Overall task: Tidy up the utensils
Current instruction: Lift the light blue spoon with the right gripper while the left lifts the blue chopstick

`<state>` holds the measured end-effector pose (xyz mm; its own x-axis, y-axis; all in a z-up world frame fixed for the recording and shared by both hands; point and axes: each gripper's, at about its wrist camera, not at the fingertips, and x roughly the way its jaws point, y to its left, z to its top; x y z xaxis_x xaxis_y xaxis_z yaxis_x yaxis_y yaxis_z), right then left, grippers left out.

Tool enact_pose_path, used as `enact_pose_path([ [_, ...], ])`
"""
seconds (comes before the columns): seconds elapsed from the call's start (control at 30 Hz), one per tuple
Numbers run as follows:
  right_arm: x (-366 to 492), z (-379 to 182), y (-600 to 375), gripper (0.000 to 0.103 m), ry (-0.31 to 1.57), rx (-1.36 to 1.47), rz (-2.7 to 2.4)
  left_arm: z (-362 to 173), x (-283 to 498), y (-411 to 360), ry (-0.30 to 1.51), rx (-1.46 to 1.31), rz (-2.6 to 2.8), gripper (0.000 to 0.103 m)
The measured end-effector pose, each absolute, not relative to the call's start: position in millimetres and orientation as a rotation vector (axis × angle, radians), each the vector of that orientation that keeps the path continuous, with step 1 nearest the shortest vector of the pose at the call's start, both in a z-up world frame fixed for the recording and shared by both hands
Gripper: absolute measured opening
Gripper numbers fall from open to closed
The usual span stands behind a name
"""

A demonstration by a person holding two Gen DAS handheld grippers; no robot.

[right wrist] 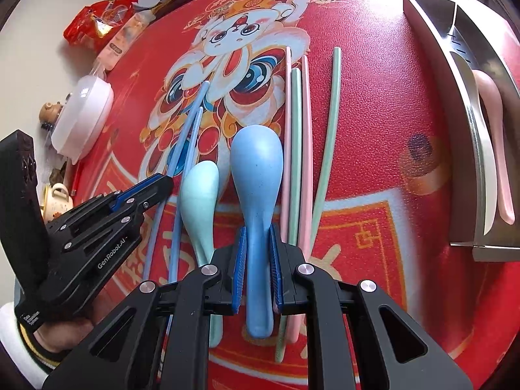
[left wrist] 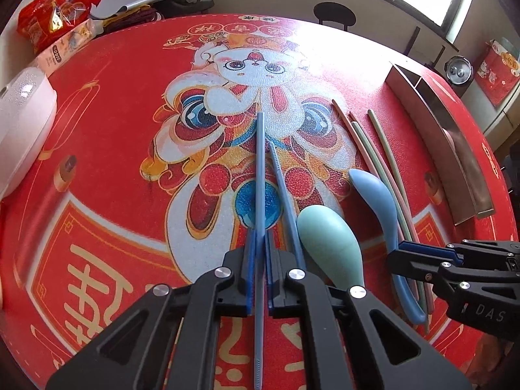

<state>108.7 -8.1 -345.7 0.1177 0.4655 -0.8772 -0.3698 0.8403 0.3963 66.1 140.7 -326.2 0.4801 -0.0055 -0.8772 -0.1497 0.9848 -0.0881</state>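
A round table covered by a red printed mat (left wrist: 107, 169) with a cartoon rabbit figure fills the scene; windows run along the far wall, and red snack packets (left wrist: 55, 16) and a white lidded plastic container (left wrist: 22, 120) sit at the table's far left edge.

Left gripper (left wrist: 260, 243): its blue-padded jaws are closed tight on a slim blue chopstick (left wrist: 260, 162), which runs straight out between the pads and on across the mat. A second blue chopstick (left wrist: 281, 188) lies just to the right of it, on the mat and outside the jaws.

Right gripper (right wrist: 256, 243): jaws nearly closed, blue pads pressing both sides of the neck of a blue plastic spoon (right wrist: 255, 169), bowl pointing away from the camera and handle passing back under the gripper.

A pale teal plastic spoon (right wrist: 200, 191) lies between the blue chopsticks and the blue spoon, just beside the latter.

To the right of the blue spoon lie two pink chopsticks (right wrist: 305, 149) and a pale green chopstick (right wrist: 295, 149) side by side, touching or nearly so; a second pale green chopstick (right wrist: 328, 136) lies apart from them at its far end and converges near the gripper.

A stainless steel divided utensil tray (right wrist: 432, 45) stands at the table's right edge. A pink plastic spoon (right wrist: 494, 136) rests in its near compartment.
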Motion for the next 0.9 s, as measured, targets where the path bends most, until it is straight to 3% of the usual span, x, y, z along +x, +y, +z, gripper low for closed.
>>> enact_pose_path([
  [0.9, 105, -334, -4, 0.015, 1.279, 0.091, 0.655, -308, 37, 170, 1.045, -0.307, 0.105, 0.005],
])
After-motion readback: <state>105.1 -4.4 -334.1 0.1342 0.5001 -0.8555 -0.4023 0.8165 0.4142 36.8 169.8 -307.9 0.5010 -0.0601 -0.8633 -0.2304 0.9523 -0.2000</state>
